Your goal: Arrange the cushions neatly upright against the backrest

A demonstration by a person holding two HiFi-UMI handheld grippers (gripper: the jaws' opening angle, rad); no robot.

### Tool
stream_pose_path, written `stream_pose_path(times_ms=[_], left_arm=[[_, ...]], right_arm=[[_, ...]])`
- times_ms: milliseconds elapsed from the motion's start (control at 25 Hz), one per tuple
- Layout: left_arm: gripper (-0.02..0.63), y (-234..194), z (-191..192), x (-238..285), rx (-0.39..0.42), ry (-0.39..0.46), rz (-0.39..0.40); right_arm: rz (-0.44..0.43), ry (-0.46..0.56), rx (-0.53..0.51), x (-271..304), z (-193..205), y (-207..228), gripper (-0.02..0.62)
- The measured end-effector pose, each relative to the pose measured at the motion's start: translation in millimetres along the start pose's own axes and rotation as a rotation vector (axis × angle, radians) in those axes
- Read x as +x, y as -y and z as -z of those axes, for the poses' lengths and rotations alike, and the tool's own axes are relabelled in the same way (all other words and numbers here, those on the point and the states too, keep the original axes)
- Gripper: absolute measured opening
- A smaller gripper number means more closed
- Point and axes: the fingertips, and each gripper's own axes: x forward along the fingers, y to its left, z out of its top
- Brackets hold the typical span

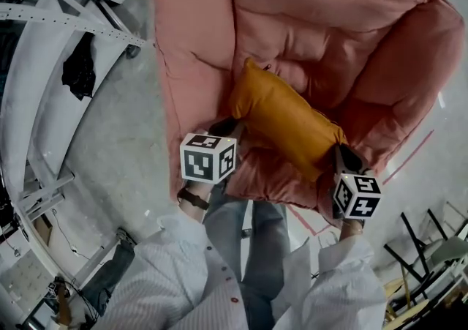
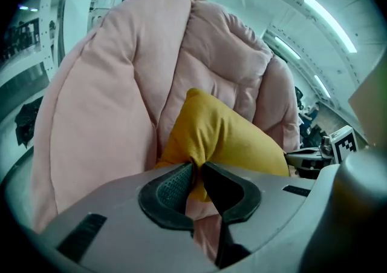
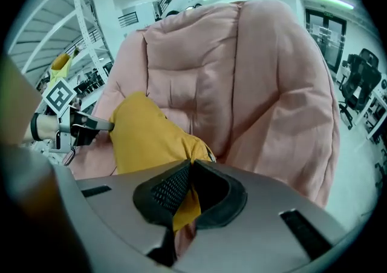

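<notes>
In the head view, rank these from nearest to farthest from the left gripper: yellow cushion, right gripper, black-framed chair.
1. yellow cushion: touching, its left corner pinched by the left gripper.
2. right gripper: to the right, clamped on the cushion's opposite end.
3. black-framed chair: on the floor, far lower right.

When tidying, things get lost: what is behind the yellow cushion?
Behind the yellow cushion rises the pink backrest, with nothing else visible. The patch of backrest and seat that the cushion covers cannot be seen.
</notes>
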Motion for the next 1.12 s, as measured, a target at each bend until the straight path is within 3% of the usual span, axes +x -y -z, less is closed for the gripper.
stream_pose_path(times_ms=[480,840,1120], left_arm=[[0.069,1,-18,1,-0.131,0.133,-0.047],[0.072,5,-17,24,-0.14,0.1,-0.047],[0.076,0,-9,38,-0.13,0.035,-0.047]], right_arm=[[0.008,0.066,-0.187,25,-87,23,0.023],[0.005,0.051,-0.271,53,-104,43,0.023],[-0.024,0.03,-0.258,64,-101,46,0.023]])
